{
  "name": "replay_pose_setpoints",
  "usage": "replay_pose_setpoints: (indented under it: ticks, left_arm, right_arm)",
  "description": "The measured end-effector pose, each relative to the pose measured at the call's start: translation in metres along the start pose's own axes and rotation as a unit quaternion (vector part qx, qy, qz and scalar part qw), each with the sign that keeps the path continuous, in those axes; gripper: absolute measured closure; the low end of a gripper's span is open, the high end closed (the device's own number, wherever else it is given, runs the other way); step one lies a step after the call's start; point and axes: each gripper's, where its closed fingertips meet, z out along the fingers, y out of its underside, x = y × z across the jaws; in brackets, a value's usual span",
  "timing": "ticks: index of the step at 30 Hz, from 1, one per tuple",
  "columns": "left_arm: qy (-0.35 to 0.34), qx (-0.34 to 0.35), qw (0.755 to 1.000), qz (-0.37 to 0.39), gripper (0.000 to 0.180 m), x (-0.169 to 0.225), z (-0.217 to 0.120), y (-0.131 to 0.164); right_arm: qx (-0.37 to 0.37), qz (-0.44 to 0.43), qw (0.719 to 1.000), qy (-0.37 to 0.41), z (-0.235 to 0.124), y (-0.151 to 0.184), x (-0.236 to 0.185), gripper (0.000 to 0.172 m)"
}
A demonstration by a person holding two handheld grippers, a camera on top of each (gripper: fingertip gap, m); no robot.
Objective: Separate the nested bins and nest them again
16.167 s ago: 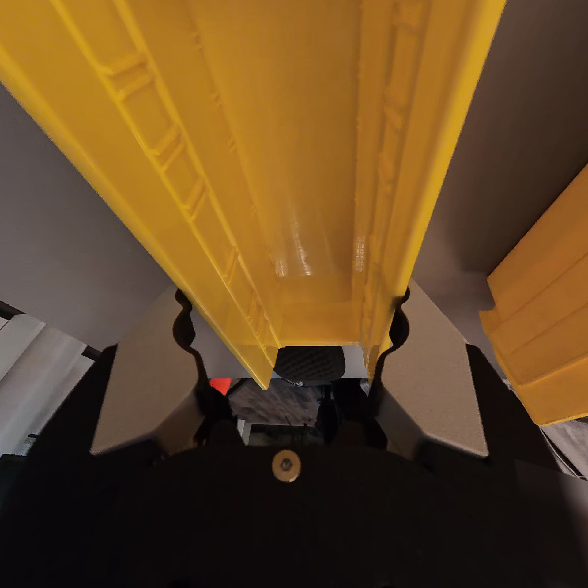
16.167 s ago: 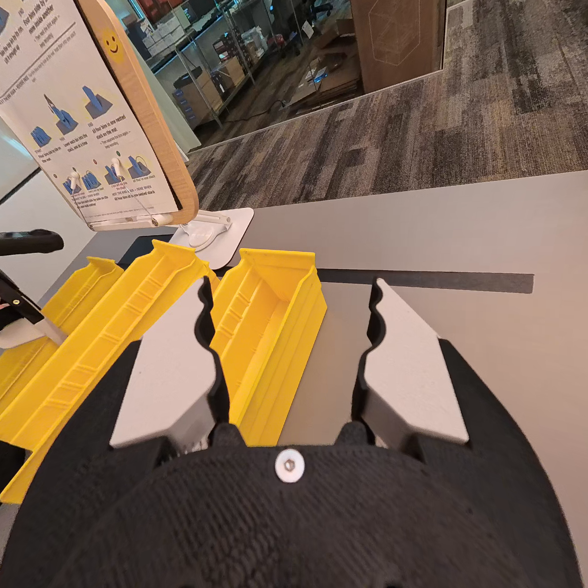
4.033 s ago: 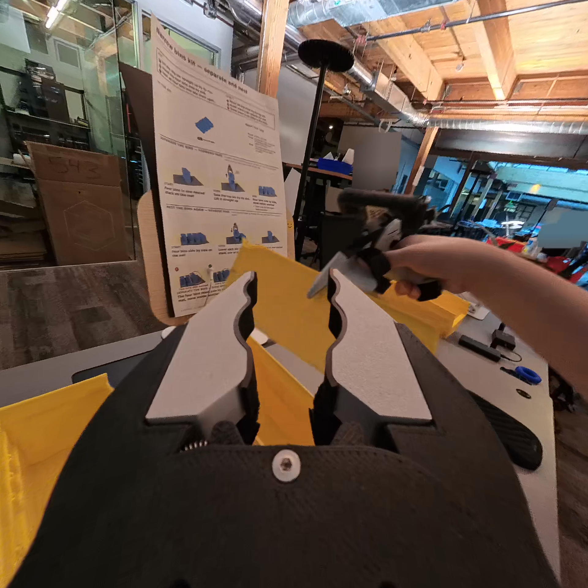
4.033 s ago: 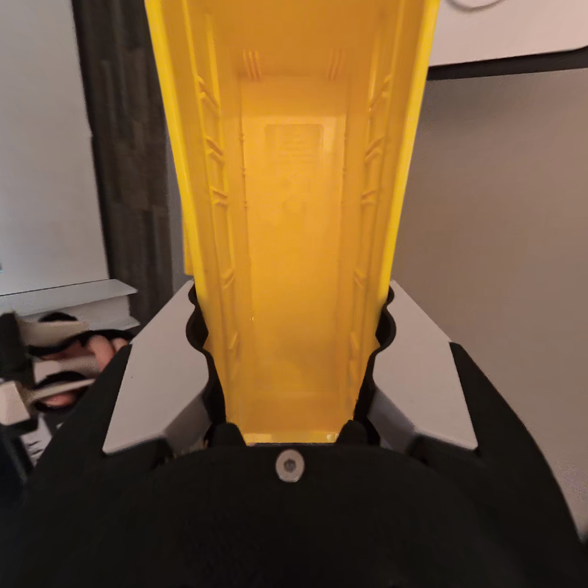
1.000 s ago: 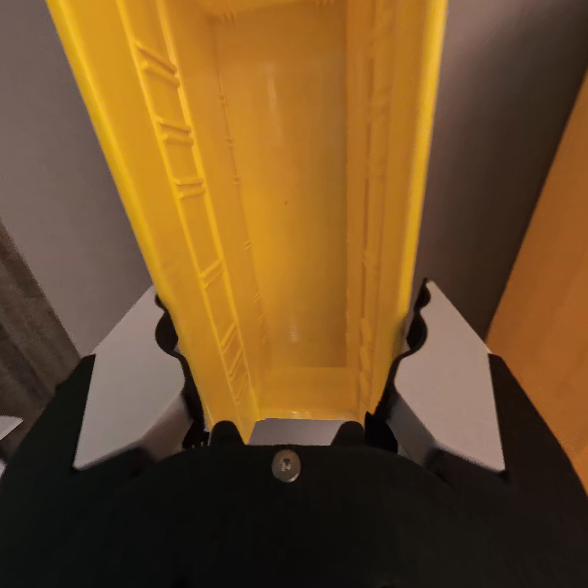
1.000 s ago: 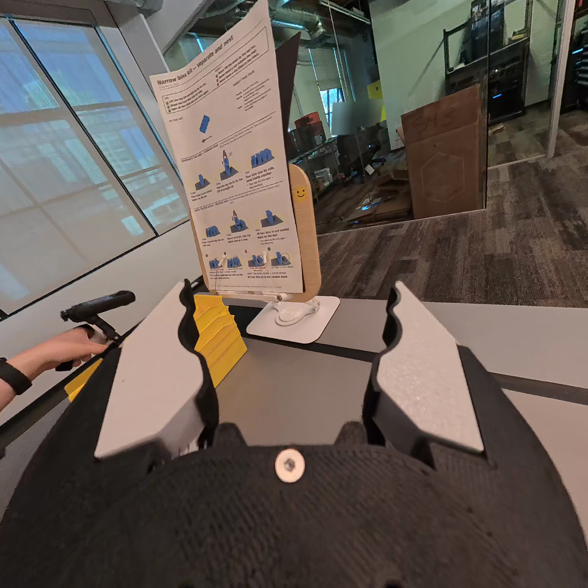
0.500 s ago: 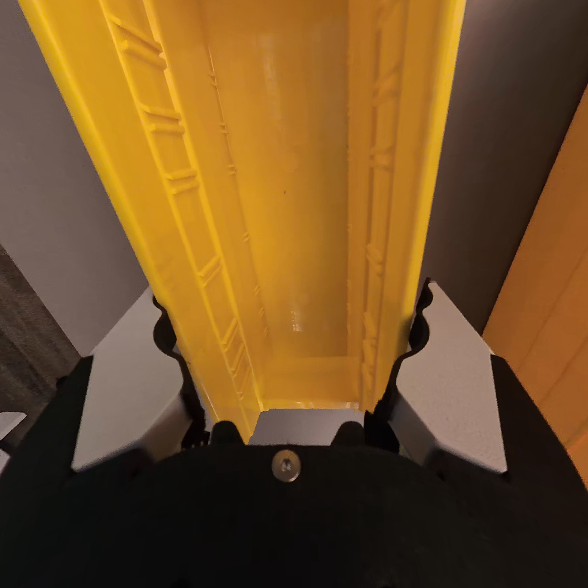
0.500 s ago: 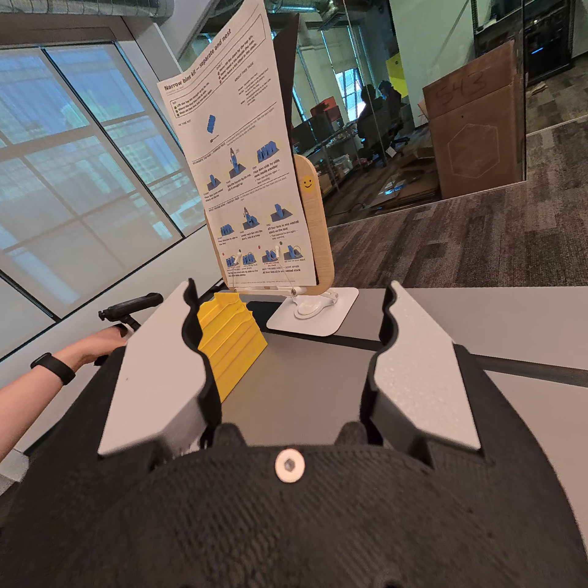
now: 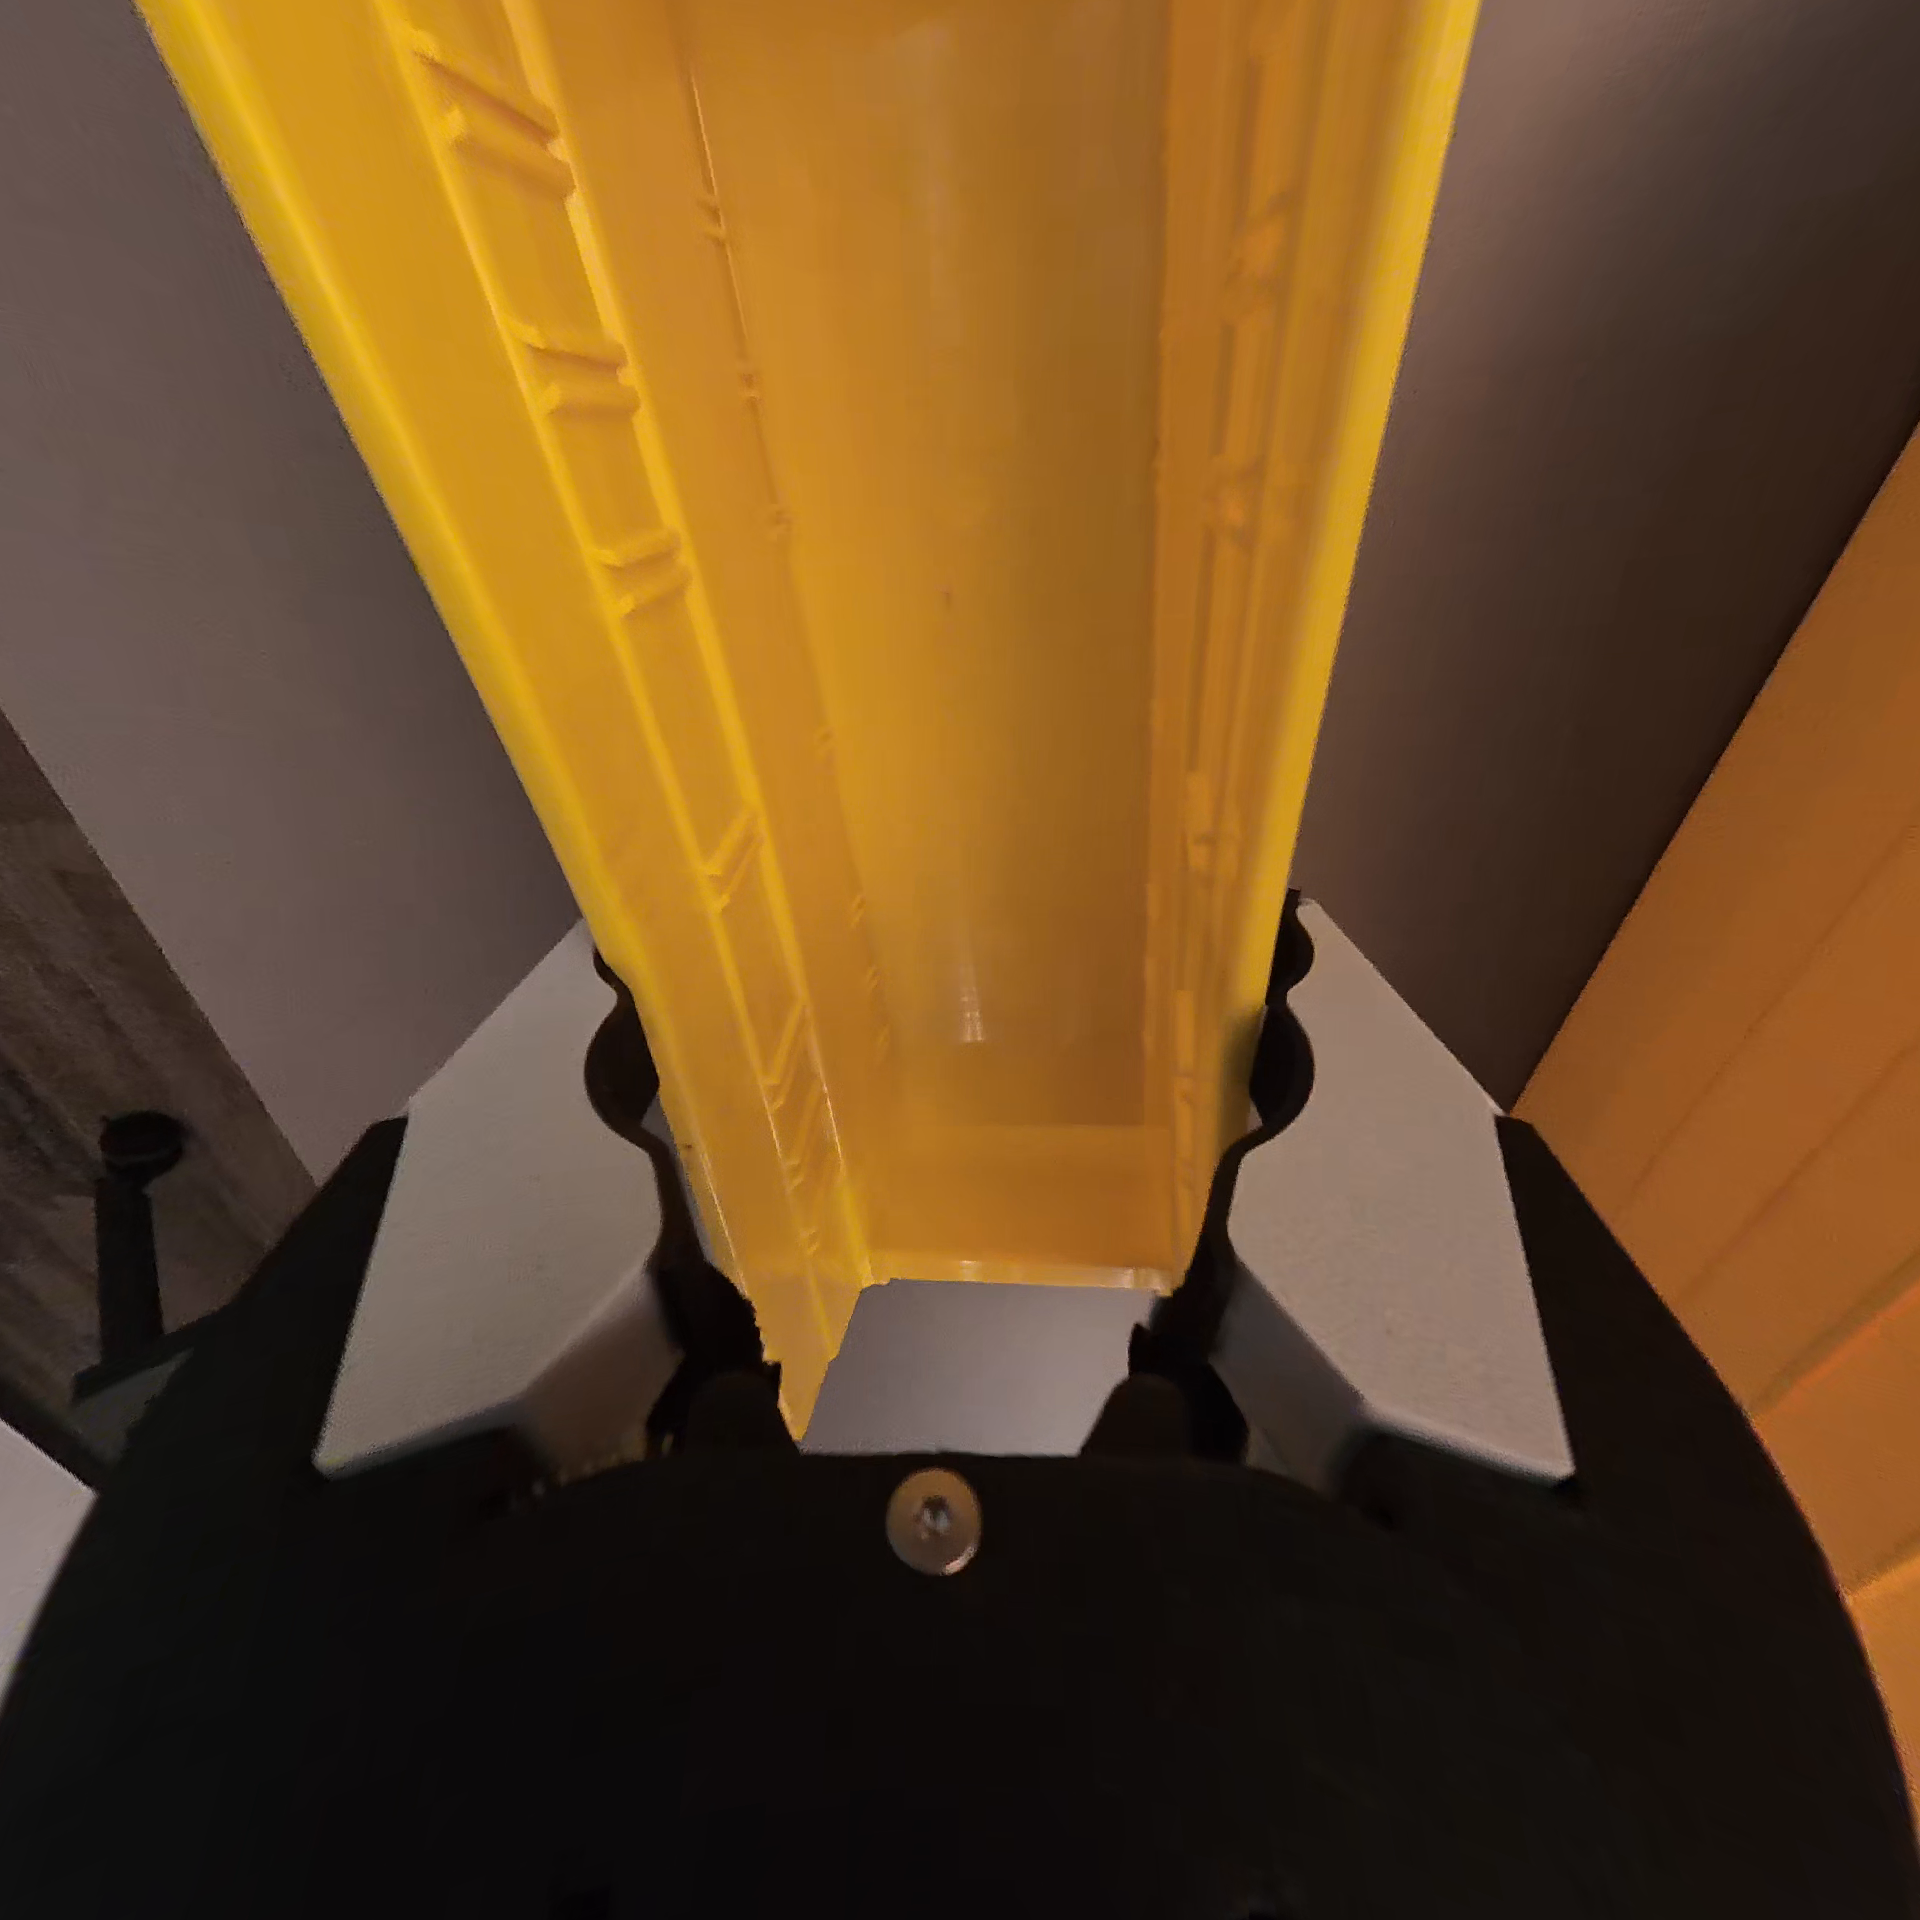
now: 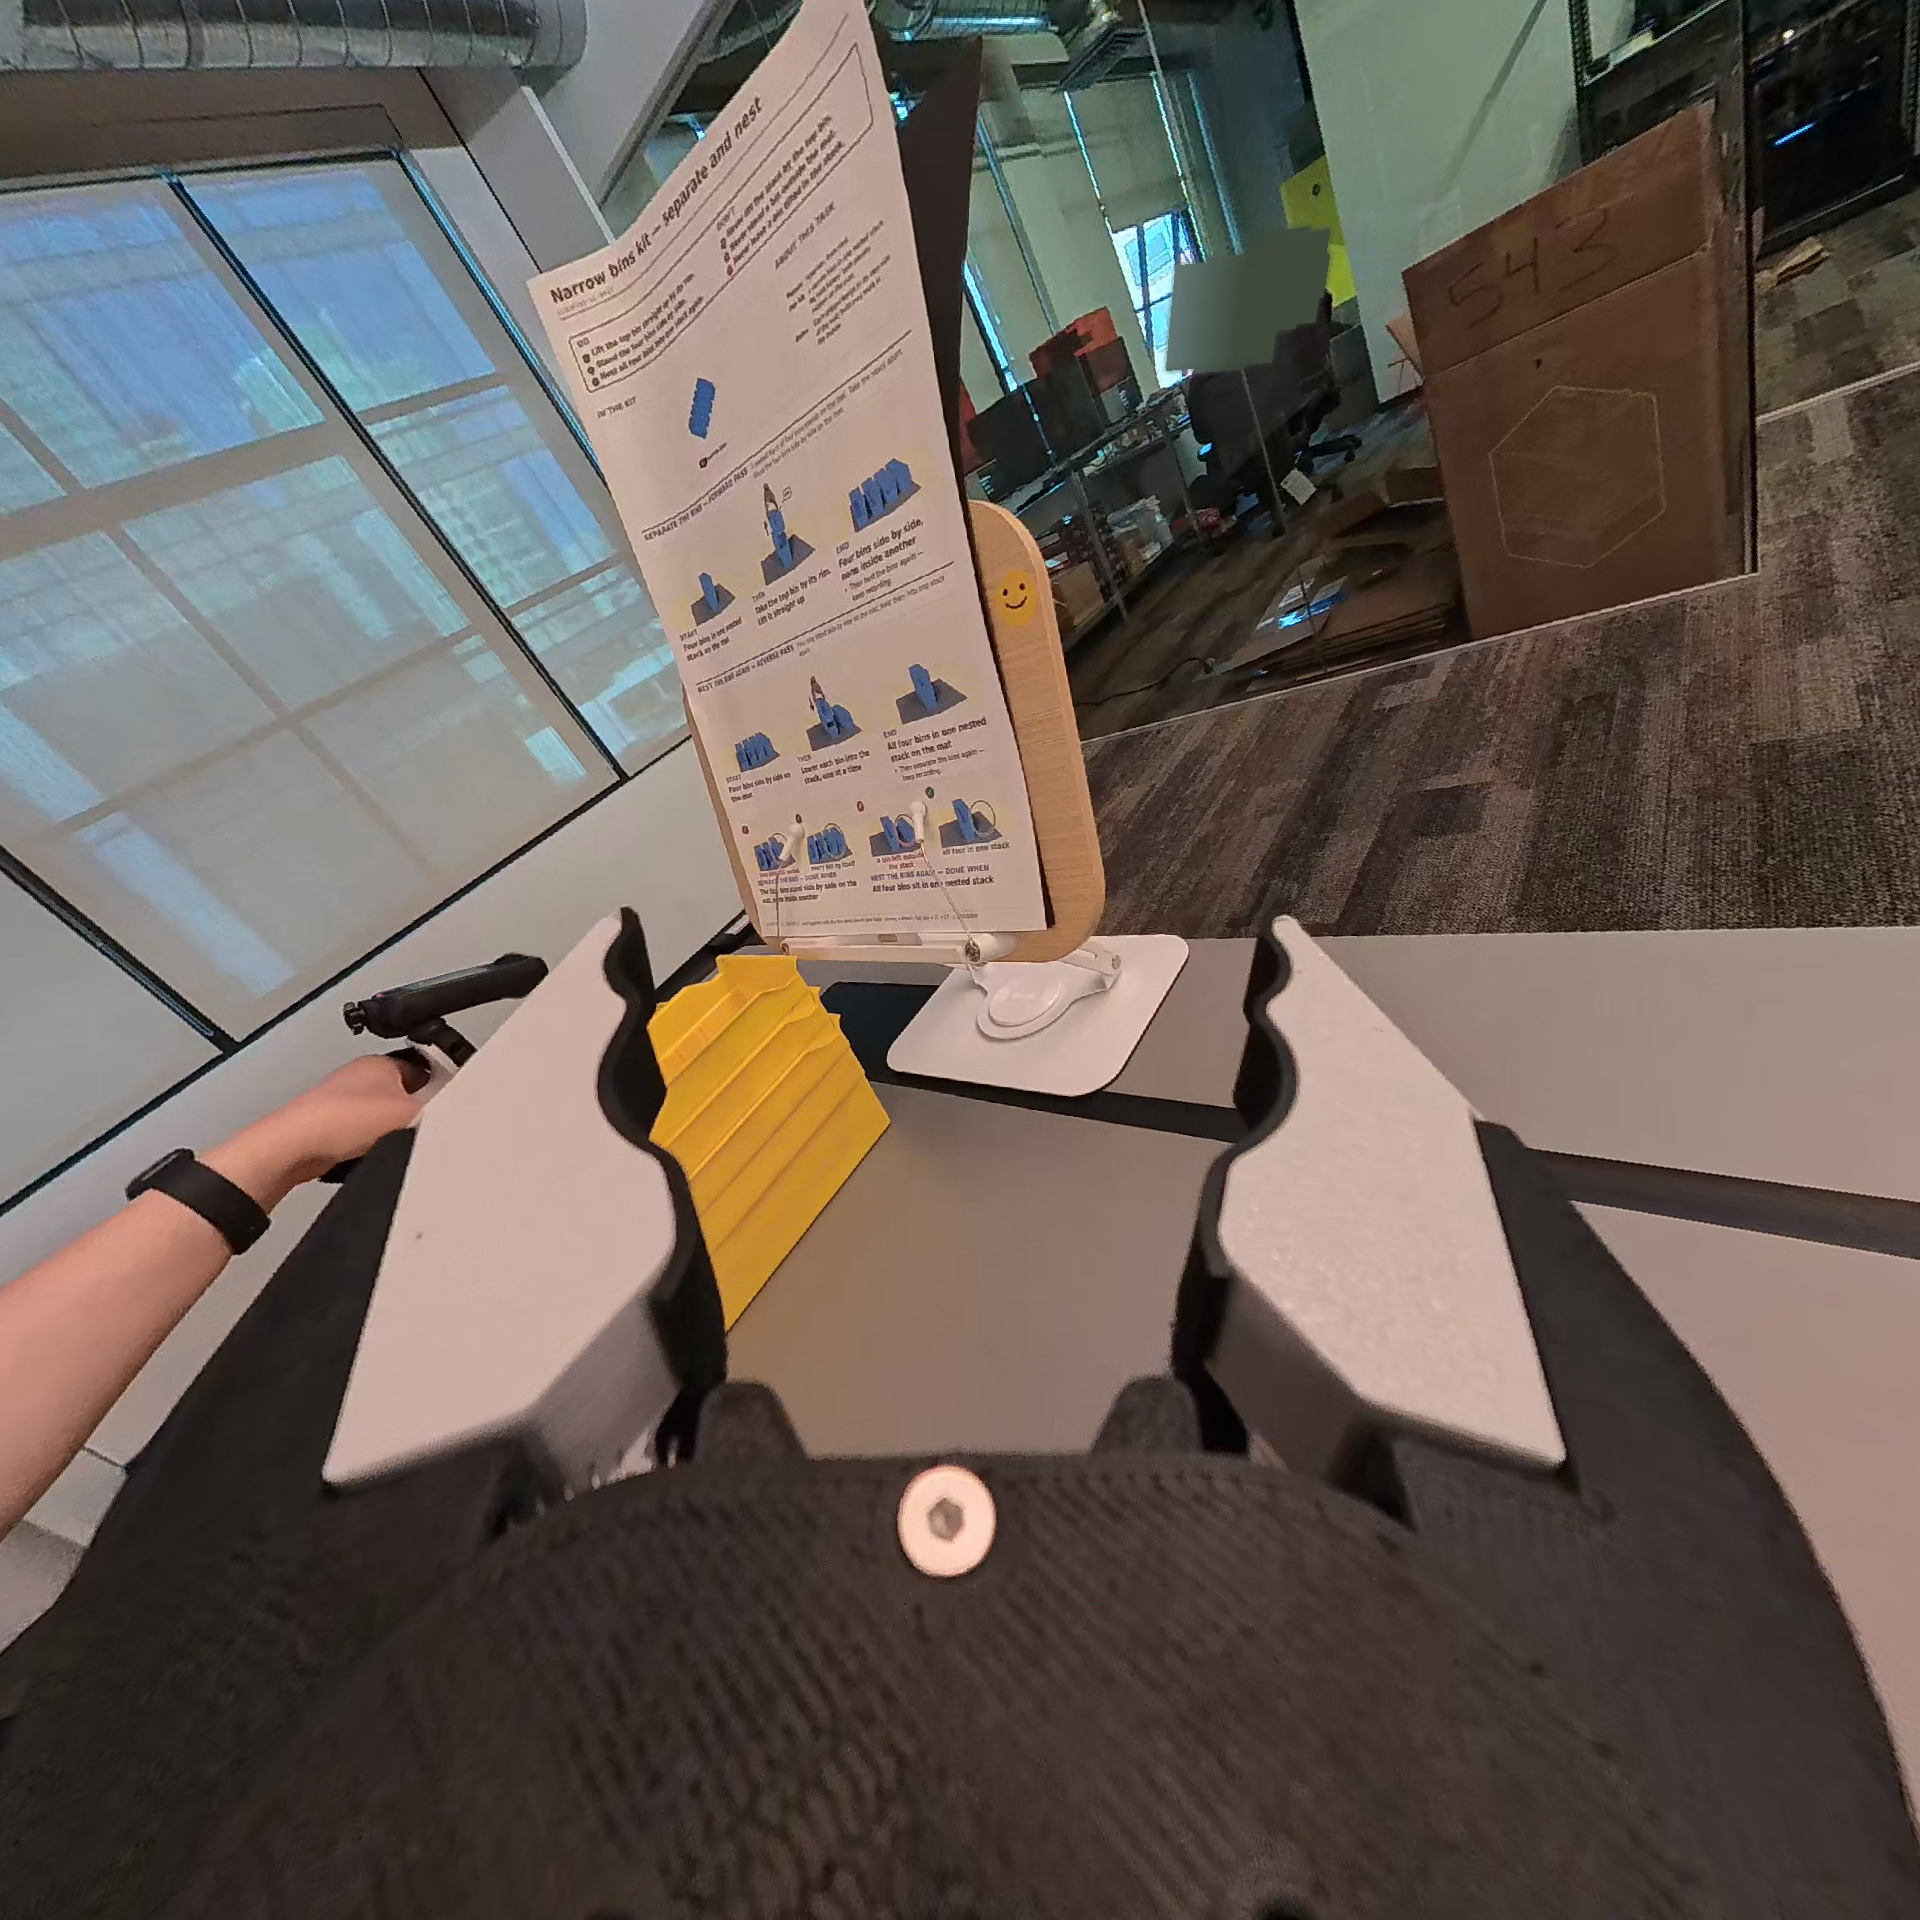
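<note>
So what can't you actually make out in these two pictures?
- Far end of the yellow bin: cut off by the top edge, left wrist view.
- Stack of yellow bins, how many nested: right wrist view, left finger covers part.
- Left gripper's jaws: hidden in the right wrist view behind that finger.

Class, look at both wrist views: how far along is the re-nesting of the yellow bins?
Done: several bins sit nested in a stack on the table. In hand: the left gripper has its pads against one loose yellow bin beside that stack. Left: lowering it in. The right gripper is open, empty.
</note>
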Motion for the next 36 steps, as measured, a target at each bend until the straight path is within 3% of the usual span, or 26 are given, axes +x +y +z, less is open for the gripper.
replay_pose_setpoints:
  ticks: [13,18,23,29,36]
  left_arm:
    - [-0.011,-0.040,0.999,-0.007,0.063,0.003,-0.035,0.027]
    - [-0.016,-0.041,0.999,-0.010,0.063,0.012,-0.069,0.037]
    - [-0.052,-0.022,0.998,-0.006,0.062,0.022,-0.125,0.040]
    - [-0.033,0.024,0.999,0.020,0.061,0.082,-0.187,0.032]
    - [0.063,0.041,0.996,0.042,0.061,0.166,-0.196,0.017]
  right_arm:
    - [-0.008,0.020,1.000,-0.006,0.002,0.005,0.008,0.058]
    - [-0.006,0.034,0.999,-0.010,0.000,0.004,0.013,0.058]
    - [0.000,0.050,0.999,-0.017,-0.001,0.002,0.018,0.059]
    - [-0.012,0.067,0.997,-0.023,0.002,0.009,0.023,0.059]
    - [-0.007,0.075,0.997,-0.033,-0.003,0.007,0.022,0.059]
